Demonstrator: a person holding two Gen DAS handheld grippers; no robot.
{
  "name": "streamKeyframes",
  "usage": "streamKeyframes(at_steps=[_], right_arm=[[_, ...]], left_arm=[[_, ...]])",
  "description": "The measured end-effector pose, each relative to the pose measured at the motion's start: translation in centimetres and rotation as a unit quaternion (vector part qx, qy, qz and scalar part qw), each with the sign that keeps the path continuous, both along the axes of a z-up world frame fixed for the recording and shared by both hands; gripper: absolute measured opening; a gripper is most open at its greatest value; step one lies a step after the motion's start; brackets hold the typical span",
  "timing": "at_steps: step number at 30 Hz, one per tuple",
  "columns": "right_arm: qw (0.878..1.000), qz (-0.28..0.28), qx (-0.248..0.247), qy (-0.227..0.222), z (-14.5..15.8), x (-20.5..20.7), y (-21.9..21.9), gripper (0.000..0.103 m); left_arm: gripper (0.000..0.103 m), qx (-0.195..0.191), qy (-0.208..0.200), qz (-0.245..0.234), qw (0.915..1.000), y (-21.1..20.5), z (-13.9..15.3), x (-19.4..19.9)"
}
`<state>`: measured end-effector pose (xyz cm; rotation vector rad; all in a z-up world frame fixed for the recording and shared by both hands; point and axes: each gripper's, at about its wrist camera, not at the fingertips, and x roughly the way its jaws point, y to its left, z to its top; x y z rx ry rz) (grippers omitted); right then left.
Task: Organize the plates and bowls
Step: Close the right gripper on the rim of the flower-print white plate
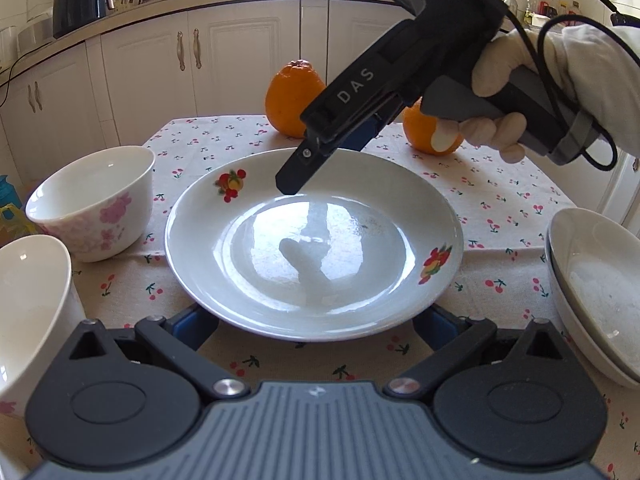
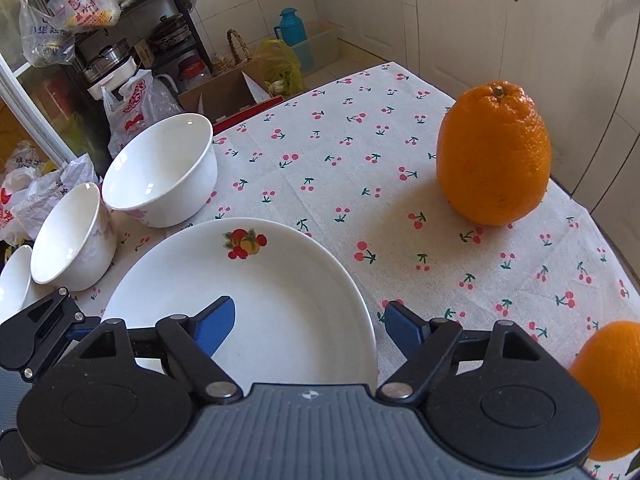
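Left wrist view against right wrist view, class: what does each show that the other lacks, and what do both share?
Only the left wrist view shows the stacked plates and the gloved hand. Only the right wrist view shows the blue thermos and cardboard box. Both share the fruit-print plate, two oranges and the flowered bowl.

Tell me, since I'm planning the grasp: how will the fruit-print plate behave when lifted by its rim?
The plate looks glazed and glossy, so probably slippery between the pads. It seems rigid ceramic, likely breakable if dropped. Held by one rim edge, its wide, shallow shape may droop or pivot.
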<state>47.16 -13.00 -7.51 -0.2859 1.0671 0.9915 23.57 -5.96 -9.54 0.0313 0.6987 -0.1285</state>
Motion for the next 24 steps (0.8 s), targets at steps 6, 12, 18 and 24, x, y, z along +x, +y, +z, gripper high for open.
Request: streamKeyframes(at_steps=[6, 12, 18, 24], right_arm=[[0.999, 0.015, 0.027, 0.045, -0.38, 0.82, -0.21, 0.085], [0.997, 0.023, 0.033, 0.060, -0.30, 0.79, -0.05, 0.088], [0.997, 0.023, 0.031, 0.064, -0.40, 0.66, 0.04, 0.092], [0.997, 0.019, 0.042, 0.063, 0.15, 0.33, -0.39, 0.093]], left_arm=[[0.102, 0.005, -0.001, 0.000, 1.0000, -0.11, 0.02, -0.09], [0.102, 0.007, -0.001, -0.002, 1.0000, -0.14, 0.05, -0.12], [0.102, 0.022, -0.007, -0.008, 0.9997, -0.06, 0.07, -0.25], [0.102, 0.027, -0.005, -0.014, 0.9995, 0.04, 0.05, -0.34]])
